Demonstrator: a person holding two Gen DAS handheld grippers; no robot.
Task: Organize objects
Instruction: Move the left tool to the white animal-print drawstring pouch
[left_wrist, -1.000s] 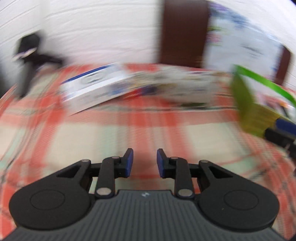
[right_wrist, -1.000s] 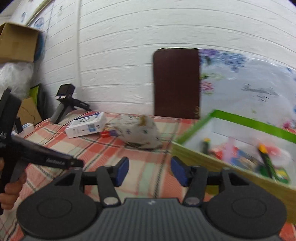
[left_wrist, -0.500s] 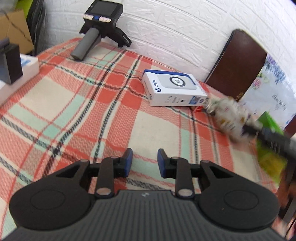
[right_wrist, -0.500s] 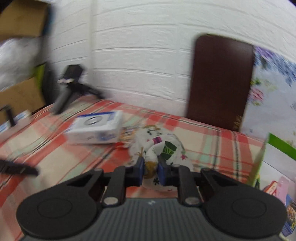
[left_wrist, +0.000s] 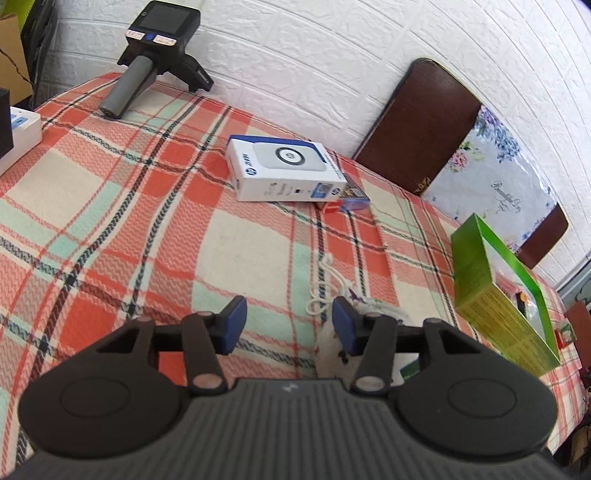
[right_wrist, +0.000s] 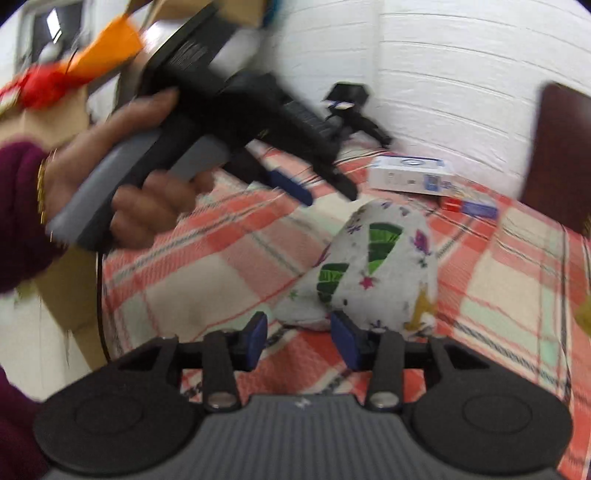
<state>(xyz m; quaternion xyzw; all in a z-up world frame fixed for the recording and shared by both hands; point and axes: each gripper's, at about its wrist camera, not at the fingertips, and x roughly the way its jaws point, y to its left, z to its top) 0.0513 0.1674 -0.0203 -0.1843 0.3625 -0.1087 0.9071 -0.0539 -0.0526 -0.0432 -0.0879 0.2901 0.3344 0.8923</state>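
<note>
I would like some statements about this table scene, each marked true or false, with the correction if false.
1. The white box lies flat on the plaid cloth. True.
2. The printed fabric pouch is inside the green box. False: it lies on the cloth, outside it.
3. The right gripper is clamped on the pouch. False: its pads are apart, nothing pressed between them.
4. A dark chair back stands against the white wall. True.
</note>
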